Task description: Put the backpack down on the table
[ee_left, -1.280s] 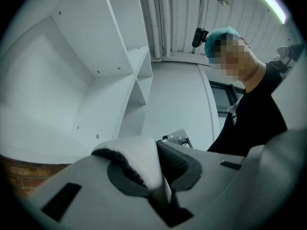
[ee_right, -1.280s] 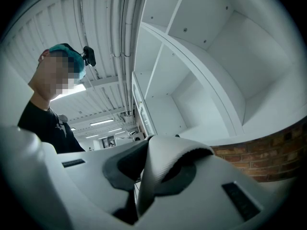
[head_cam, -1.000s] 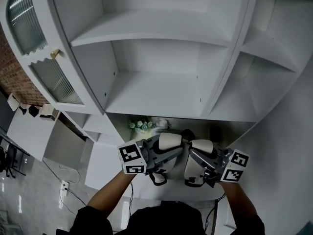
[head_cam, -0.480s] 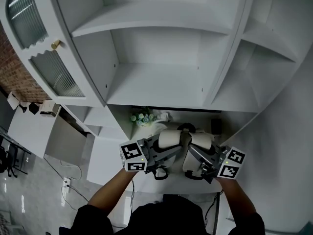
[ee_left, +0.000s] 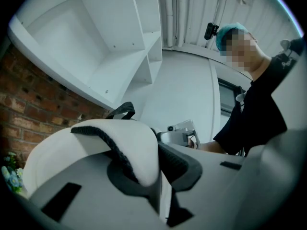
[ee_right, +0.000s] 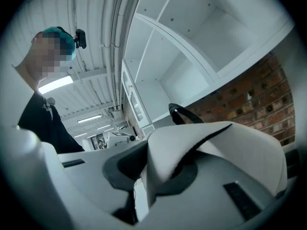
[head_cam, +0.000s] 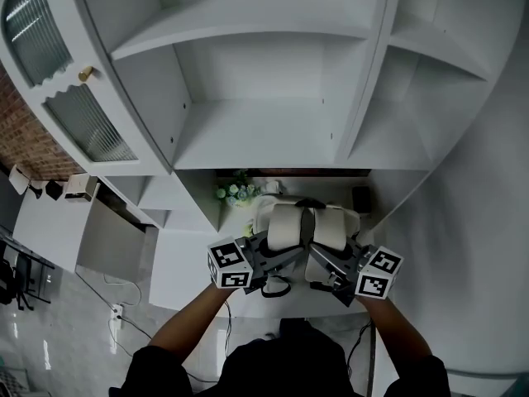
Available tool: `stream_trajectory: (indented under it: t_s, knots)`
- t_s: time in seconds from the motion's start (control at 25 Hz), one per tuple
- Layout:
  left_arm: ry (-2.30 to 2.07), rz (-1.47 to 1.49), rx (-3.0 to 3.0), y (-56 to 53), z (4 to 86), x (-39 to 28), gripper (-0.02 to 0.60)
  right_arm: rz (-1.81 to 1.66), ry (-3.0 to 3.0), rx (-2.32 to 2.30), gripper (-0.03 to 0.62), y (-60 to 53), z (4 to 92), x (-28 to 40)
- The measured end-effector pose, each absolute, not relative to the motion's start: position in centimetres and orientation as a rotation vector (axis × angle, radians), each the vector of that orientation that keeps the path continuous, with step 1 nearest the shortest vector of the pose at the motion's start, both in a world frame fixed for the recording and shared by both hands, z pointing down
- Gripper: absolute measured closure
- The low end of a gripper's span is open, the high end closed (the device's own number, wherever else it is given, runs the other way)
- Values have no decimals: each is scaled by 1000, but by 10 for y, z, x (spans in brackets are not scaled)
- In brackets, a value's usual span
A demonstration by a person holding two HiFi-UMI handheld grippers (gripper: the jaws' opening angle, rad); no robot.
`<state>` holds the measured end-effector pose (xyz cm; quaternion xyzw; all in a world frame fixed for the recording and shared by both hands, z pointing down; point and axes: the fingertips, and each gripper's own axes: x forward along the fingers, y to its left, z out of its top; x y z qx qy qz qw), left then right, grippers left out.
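Before shelves (head_cam: 256,135), left hand-held gripper (head_cam: 285,256) and right hand-held gripper (head_cam: 318,256) clamp backpack (head_cam: 287,220).

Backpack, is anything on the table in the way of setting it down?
Nothing visible blocks it. The backpack is held by its straps in the left gripper and right gripper over the table; flowers and a small dark object sit farther back, to its sides. The patch right beneath it is hidden.

Studio: white shelving (head_cam: 264,135), brick wall (ee_left: 29,104)
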<state>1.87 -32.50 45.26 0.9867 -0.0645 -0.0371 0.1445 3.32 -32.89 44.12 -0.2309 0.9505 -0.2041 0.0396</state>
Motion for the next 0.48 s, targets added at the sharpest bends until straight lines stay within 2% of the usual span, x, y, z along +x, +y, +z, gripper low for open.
stream_trajectory:
  t_s: [0.48]
  knots:
    - [-170, -44, 2768, -325, 498, 28, 520, -647, 2989, -635, 542, -326, 489, 41]
